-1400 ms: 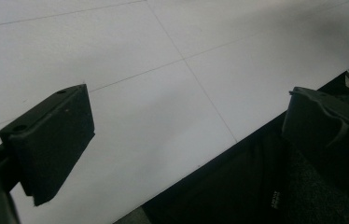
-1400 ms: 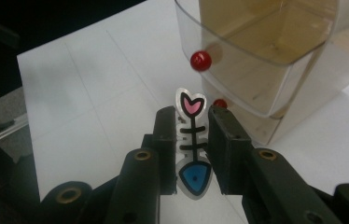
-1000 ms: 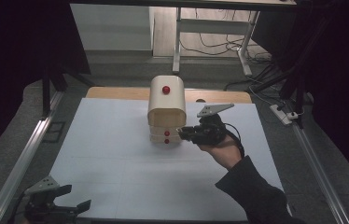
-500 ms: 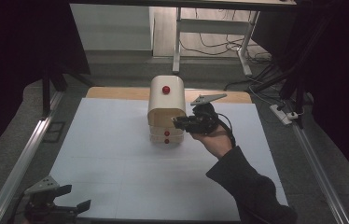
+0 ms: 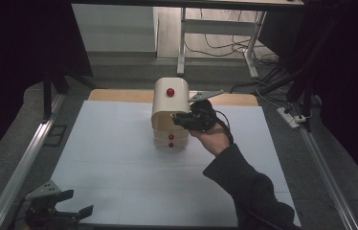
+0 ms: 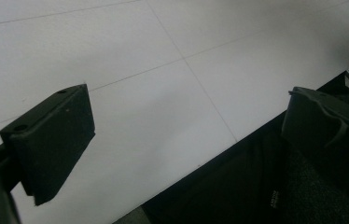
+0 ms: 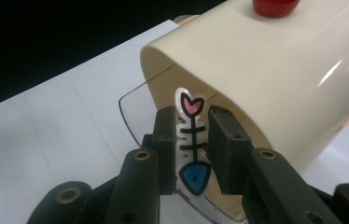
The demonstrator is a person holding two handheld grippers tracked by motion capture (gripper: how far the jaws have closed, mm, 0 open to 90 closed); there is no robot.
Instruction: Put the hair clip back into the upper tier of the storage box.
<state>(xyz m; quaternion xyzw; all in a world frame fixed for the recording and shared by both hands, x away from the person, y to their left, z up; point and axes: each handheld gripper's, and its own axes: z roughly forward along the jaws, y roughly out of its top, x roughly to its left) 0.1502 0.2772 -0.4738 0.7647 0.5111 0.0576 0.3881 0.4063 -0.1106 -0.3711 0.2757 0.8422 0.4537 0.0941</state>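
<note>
1. One left gripper (image 5: 55,213) rests idle at the near corner of the white surface (image 5: 119,182), its fingers (image 6: 51,140) spread wide and empty.
2. Right gripper (image 7: 193,158) fingers clamp a fish-bone sticker (image 7: 192,140), poised level just before the cream box (image 7: 275,84) opening; putting it inside looks left to do.
</note>
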